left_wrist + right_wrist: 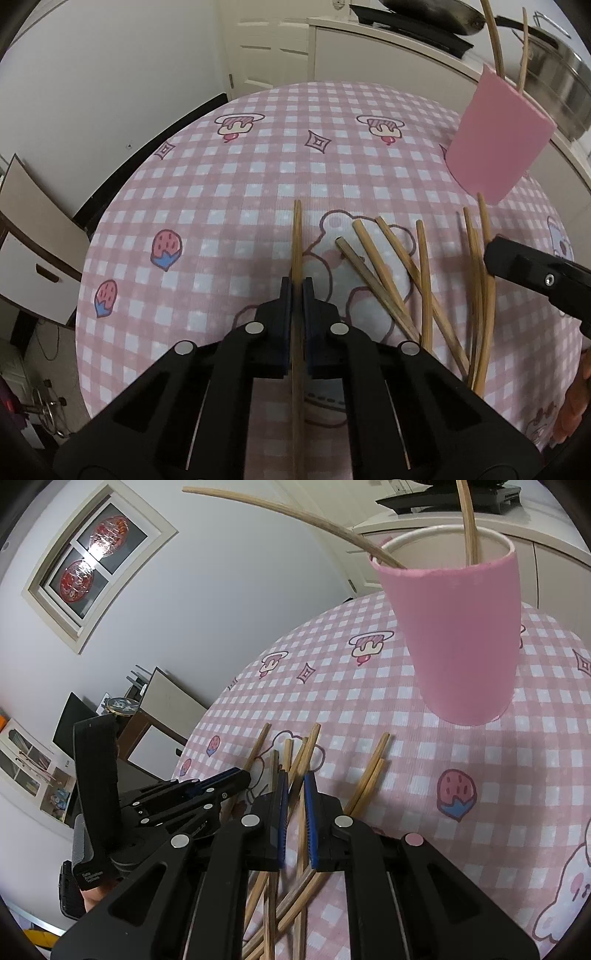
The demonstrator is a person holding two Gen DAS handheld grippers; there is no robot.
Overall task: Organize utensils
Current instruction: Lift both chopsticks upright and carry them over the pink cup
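My left gripper (297, 286) is shut on one wooden chopstick (297, 236), which runs straight out between its fingers just above the checked tablecloth (258, 166). Several loose chopsticks (380, 273) lie fanned out to its right. A pink cup (495, 140) stands beyond them with two chopsticks leaning in it. My right gripper (295, 779) hovers over the pile (365, 782), jaws nearly together; a chopstick shows in the slit, but I cannot tell whether it is pinched. The cup (458, 635) is ahead of it, the left gripper (243, 775) to its left.
A white counter with pans (436, 14) stands behind the table. A low cabinet (33, 258) sits off the left edge, where the table drops away. A person's hand (572, 406) shows at the right. A framed picture (96, 557) hangs on the wall.
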